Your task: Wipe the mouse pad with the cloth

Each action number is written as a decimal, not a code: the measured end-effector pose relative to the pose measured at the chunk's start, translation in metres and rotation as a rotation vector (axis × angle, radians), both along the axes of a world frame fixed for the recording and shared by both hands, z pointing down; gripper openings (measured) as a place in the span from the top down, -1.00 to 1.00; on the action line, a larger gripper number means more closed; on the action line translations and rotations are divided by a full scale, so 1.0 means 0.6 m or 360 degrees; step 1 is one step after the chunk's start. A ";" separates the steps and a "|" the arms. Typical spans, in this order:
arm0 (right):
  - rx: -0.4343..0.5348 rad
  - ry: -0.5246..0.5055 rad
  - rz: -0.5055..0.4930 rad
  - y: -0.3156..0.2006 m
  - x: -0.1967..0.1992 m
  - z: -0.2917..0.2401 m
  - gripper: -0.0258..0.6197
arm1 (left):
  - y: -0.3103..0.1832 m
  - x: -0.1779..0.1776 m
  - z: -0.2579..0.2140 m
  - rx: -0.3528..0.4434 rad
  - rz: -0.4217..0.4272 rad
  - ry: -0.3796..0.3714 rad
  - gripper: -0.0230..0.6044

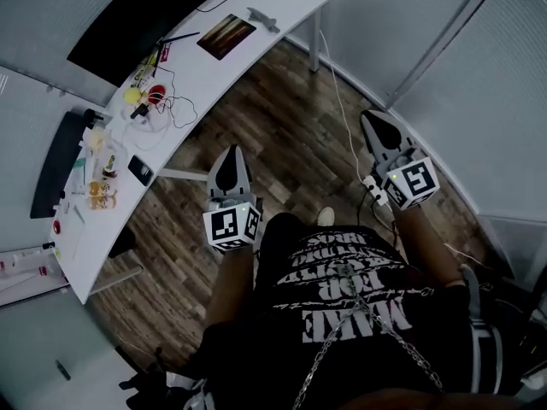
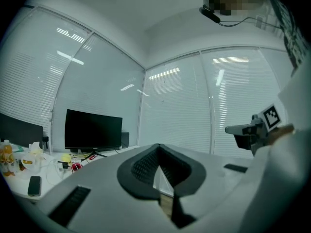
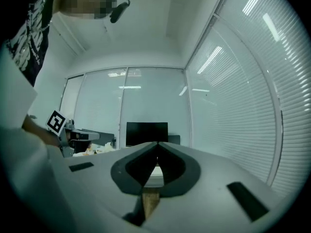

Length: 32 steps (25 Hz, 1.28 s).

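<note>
Head view shows mouse pad (image 1: 226,36) on desk (image 1: 282,5); left gripper view, monitor (image 2: 93,129).

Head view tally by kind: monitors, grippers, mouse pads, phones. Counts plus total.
monitors: 2
grippers (left gripper, right gripper): 2
mouse pad: 1
phone: 1
Total: 6

Mouse pad (image 1: 226,36): dark rectangle, brownish print, flat near my tabletop's (image 1: 295,2) far end; cloth not made out.
</note>
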State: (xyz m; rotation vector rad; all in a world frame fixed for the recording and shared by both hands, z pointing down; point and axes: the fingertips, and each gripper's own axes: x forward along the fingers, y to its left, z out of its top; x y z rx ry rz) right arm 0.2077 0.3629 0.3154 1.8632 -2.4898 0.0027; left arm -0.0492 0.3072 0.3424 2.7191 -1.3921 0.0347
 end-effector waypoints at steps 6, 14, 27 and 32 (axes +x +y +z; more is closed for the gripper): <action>-0.0015 -0.0027 -0.0039 -0.096 0.015 0.013 0.92 | -0.092 -0.011 0.016 -0.0003 -0.0070 -0.0012 0.91; -0.0073 -0.0006 -0.0074 -0.278 -0.035 0.025 0.92 | -0.294 -0.045 0.059 -0.0101 -0.0046 0.0008 0.91; -0.0088 -0.0027 0.0053 -0.568 -0.104 0.004 0.92 | -0.603 -0.089 0.046 -0.0138 0.0099 0.0107 0.91; -0.0113 -0.0016 0.0049 -0.618 -0.107 0.012 0.92 | -0.654 -0.094 0.059 -0.0183 0.0111 0.0160 0.91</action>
